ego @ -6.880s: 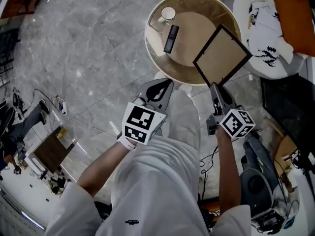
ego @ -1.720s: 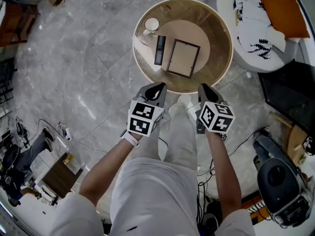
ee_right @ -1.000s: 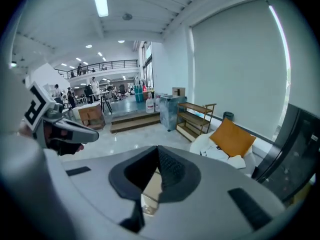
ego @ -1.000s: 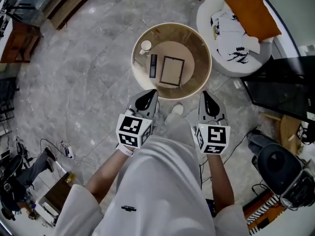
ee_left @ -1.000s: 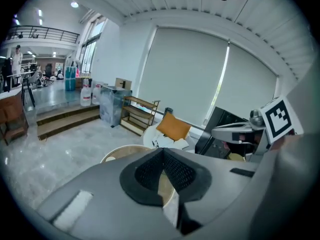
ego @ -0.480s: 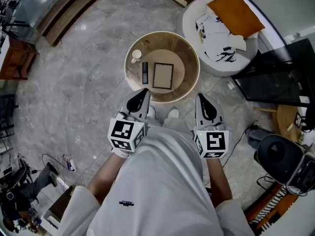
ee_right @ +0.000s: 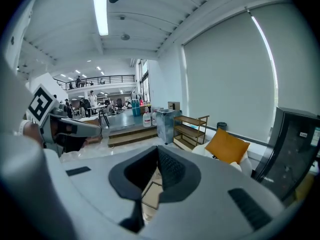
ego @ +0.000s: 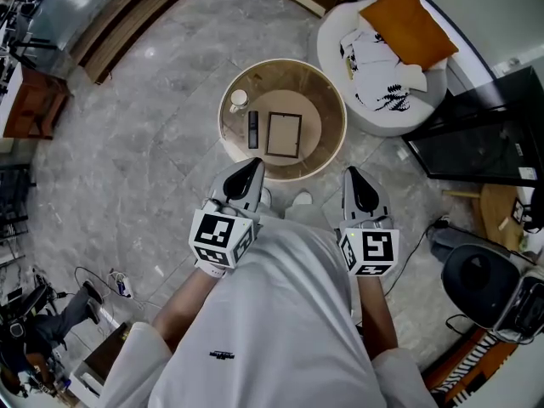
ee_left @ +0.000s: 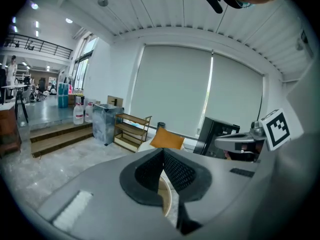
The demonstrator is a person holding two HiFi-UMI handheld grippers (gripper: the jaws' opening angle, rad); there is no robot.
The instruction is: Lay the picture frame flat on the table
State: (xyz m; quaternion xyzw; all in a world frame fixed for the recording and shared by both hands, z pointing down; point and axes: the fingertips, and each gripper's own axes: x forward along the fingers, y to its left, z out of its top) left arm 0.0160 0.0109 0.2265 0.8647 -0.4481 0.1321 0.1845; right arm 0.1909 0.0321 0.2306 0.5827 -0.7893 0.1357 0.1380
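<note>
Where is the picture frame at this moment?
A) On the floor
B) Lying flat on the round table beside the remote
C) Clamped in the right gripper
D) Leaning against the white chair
B: the head view shows the picture frame lying flat on the round table next to the remote, while the left gripper and right gripper are both shut, empty and off the table.

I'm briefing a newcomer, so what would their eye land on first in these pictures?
Probably the round table mid-floor, with the picture frame lying flat at its centre beside a dark remote. Next, the left gripper and right gripper, held short of the table, jaws shut and empty. An orange cushion glows at upper right.
</note>
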